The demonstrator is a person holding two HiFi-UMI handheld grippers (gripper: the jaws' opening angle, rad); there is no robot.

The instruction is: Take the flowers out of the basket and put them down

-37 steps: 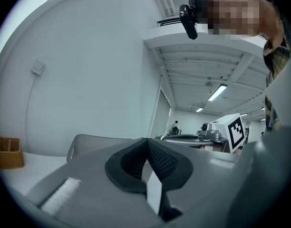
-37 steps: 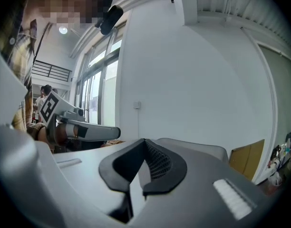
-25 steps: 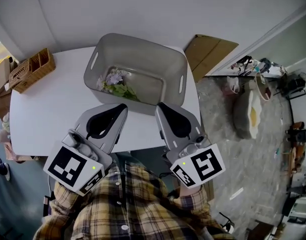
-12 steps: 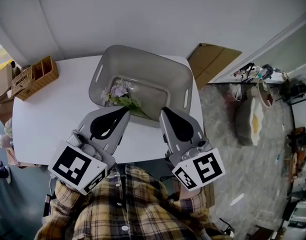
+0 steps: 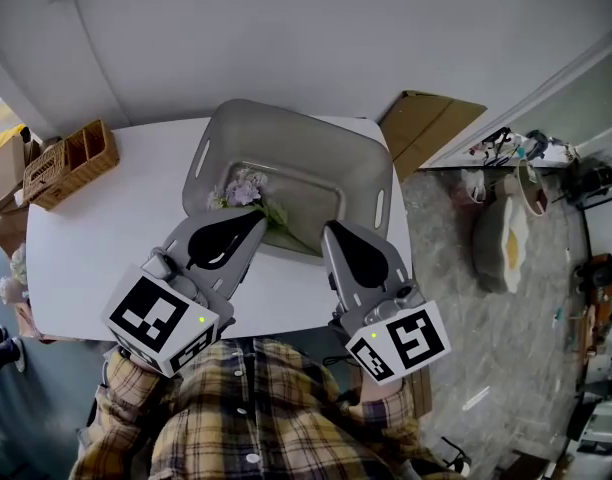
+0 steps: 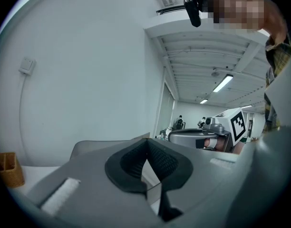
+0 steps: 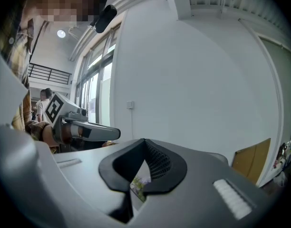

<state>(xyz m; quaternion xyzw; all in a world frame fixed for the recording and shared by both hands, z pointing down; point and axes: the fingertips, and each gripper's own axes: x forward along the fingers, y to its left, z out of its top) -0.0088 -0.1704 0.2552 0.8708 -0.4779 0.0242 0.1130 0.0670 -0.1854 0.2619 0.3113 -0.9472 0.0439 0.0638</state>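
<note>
A grey plastic basket (image 5: 358, 163) stands on the white table (image 5: 96, 248), in the head view. A small bunch of pale purple flowers with green leaves (image 5: 248, 194) lies inside it at the near left. My left gripper (image 5: 254, 219) is shut and empty, its tip over the basket's near rim just beside the flowers. My right gripper (image 5: 332, 230) is shut and empty too, its tip at the near rim further right. In the right gripper view the flowers (image 7: 140, 185) peek through the gap under the closed jaws.
A wicker organiser (image 5: 70, 162) sits at the table's far left corner. A flat cardboard sheet (image 5: 426, 128) leans against the wall behind the basket's right end. The table's right edge drops to a cluttered floor (image 5: 506, 238).
Both grippers have come a little closer to the basket. The left tip now reaches the near rim by the flowers. Both stay shut.
</note>
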